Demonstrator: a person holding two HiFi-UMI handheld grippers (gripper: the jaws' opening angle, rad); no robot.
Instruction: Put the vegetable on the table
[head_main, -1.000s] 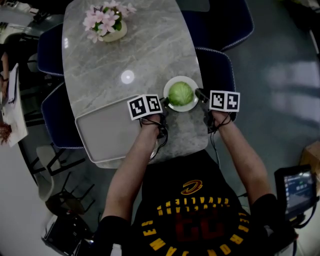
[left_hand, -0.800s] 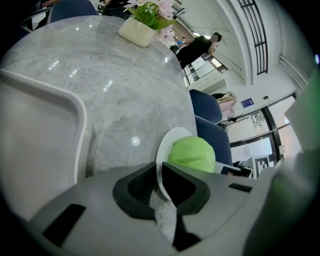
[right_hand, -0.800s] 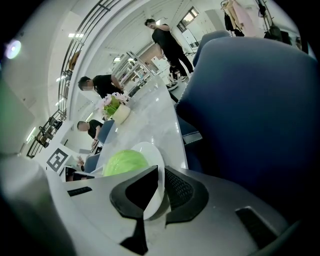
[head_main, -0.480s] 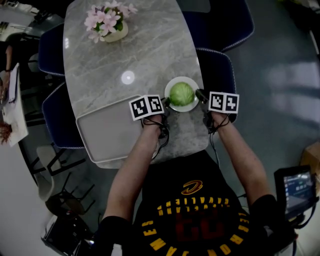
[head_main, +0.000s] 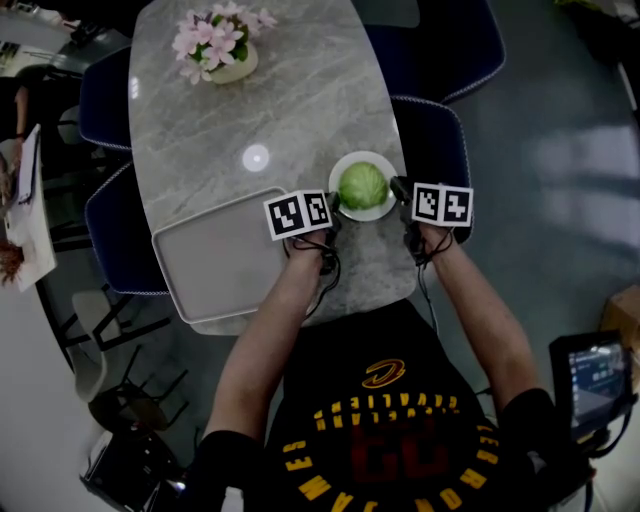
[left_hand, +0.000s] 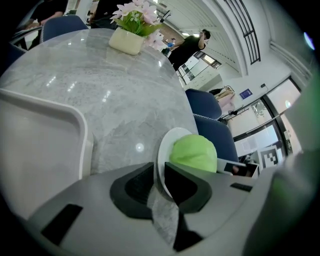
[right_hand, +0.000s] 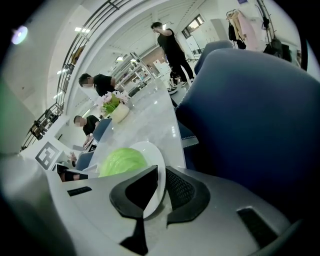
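Note:
A round green cabbage (head_main: 362, 185) lies on a white plate (head_main: 349, 164) near the right edge of the grey marble table (head_main: 290, 100). My left gripper (head_main: 331, 207) is shut on the plate's left rim, and my right gripper (head_main: 397, 189) is shut on its right rim. In the left gripper view the thin plate (left_hand: 163, 150) edge runs between the dark pads, with the cabbage (left_hand: 194, 153) just beyond. The right gripper view shows the plate (right_hand: 156, 170) rim pinched between the pads and the cabbage (right_hand: 122, 160) to the left.
A grey tray (head_main: 222, 255) lies on the table left of the plate. A pot of pink flowers (head_main: 213, 45) stands at the far end. Dark blue chairs (head_main: 435, 135) ring the table. People stand in the room behind (right_hand: 170, 42).
Both grippers and the plate with the cabbage have shifted slightly; the marker cubes have drawn a little closer to the plate. The grips are unchanged.

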